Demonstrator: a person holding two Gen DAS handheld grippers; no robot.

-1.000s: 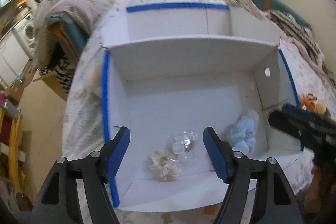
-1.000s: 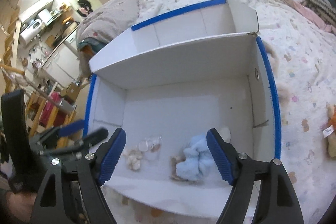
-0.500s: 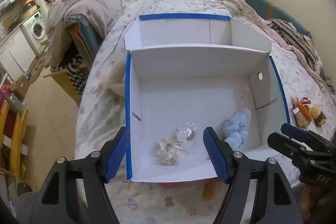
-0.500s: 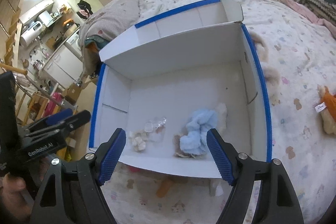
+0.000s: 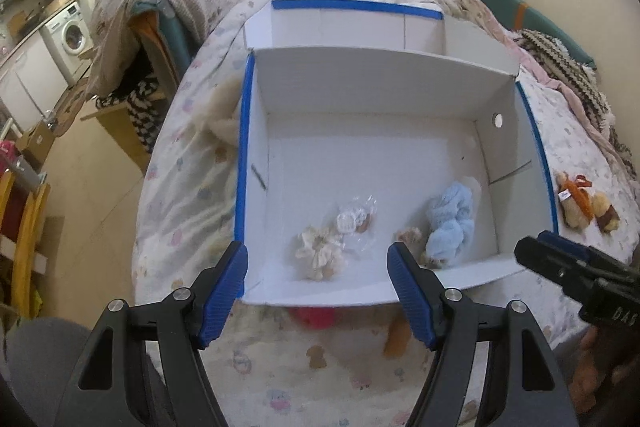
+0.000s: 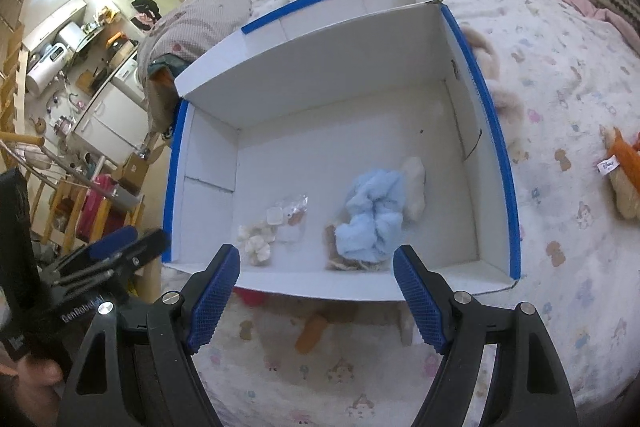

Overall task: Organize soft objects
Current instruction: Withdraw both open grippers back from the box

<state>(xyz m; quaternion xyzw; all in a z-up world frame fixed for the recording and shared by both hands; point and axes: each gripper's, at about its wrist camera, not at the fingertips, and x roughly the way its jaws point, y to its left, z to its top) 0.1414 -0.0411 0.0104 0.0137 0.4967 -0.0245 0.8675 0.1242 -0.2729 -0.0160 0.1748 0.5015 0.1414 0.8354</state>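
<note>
**Both grippers empty above the storage box on the bed**

My left gripper [image 5: 316, 267] hangs with its blue pads apart, nothing between them. My right gripper [image 6: 318, 269] is the same, spread wide and empty. Both hover at the near wall of a white cardboard box [image 5: 360, 87] with blue-taped edges, which sits on a bed [image 6: 560, 87] with a patterned quilt. Inside the box, near its front wall, lie a cream scrunchie [image 5: 320, 257], a clear plastic packet [image 5: 356, 221] touching it, and a light blue fluffy cloth [image 6: 372, 217]. A small plush toy [image 5: 580, 203] with an orange scarf lies on the quilt, outside the box's right wall.
</note>
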